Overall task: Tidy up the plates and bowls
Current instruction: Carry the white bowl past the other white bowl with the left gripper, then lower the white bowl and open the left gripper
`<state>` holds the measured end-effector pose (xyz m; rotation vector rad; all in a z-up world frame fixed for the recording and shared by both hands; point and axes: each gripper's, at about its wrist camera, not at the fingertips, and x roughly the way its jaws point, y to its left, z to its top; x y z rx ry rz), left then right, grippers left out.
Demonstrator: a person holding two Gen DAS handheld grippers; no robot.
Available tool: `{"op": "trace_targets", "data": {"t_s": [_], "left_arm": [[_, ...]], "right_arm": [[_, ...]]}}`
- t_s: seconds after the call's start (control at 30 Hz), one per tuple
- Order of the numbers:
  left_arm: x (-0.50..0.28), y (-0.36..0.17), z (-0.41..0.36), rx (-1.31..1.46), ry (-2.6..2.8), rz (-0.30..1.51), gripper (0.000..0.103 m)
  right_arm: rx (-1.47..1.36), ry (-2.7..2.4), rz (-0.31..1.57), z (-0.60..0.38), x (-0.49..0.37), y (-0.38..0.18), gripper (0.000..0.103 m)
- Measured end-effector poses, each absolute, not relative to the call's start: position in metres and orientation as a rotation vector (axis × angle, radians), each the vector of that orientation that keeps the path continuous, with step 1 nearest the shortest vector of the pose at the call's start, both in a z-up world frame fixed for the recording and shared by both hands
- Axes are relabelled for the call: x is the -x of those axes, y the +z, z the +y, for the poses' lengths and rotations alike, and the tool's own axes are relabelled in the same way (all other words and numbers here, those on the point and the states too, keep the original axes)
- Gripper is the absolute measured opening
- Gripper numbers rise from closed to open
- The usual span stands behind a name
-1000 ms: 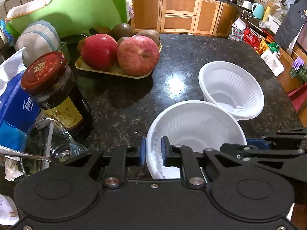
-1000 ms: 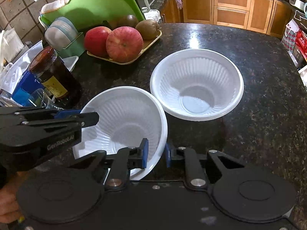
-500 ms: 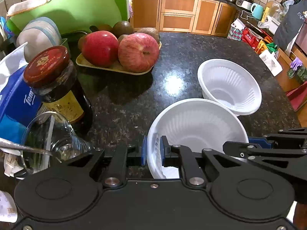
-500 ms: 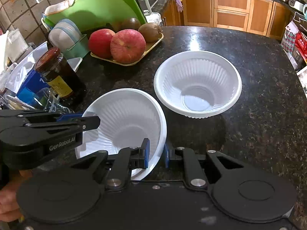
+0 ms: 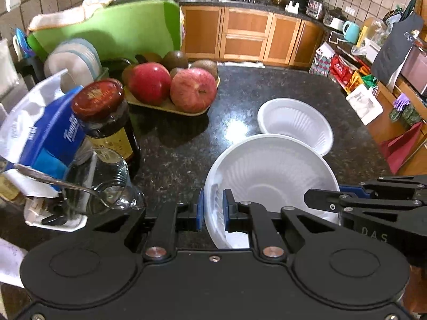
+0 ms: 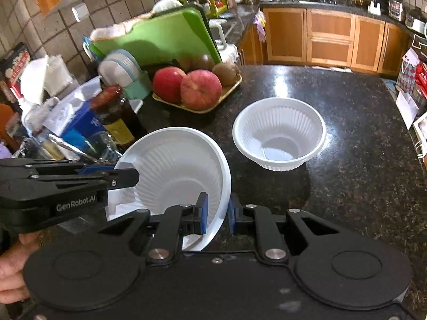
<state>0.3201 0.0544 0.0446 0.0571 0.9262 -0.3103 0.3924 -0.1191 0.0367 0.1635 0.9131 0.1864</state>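
Observation:
Both grippers hold one white ribbed plastic bowl [image 5: 269, 178] [image 6: 176, 170] up off the dark granite counter [image 5: 240, 98] [image 6: 355, 176]. My left gripper [image 5: 213, 209] is shut on its left rim. My right gripper [image 6: 216, 214] is shut on the right rim. Each gripper shows in the other's view, the right one [image 5: 347, 197] at the bowl's right, the left one [image 6: 117, 176] at its left. A second white ribbed bowl [image 5: 295, 124] [image 6: 279, 132] stands upright on the counter just beyond and right of the held one.
A tray of apples and kiwis [image 5: 170, 90] [image 6: 197, 88] sits at the back. At left crowd a red-lidded jar [image 5: 106, 117], a glass with a spoon [image 5: 104, 184], a blue tissue pack [image 5: 45, 136], stacked lids and a green cutting board [image 5: 114, 32]. The counter edge runs along the right.
Both grippers have risen and pulled back with the bowl, which has come up off the counter. The second bowl looks smaller and farther away.

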Motion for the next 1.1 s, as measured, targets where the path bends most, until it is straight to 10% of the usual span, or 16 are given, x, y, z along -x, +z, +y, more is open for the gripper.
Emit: {"op": "trace_targets", "data": {"t_s": [1.1], "left_arm": [[-0.235, 0.045, -0.056, -0.170, -0.400, 0.933, 0.019]], "right_arm": [[-0.252, 0.118, 0.825, -0.247, -0.258, 0.041, 0.018]]}}
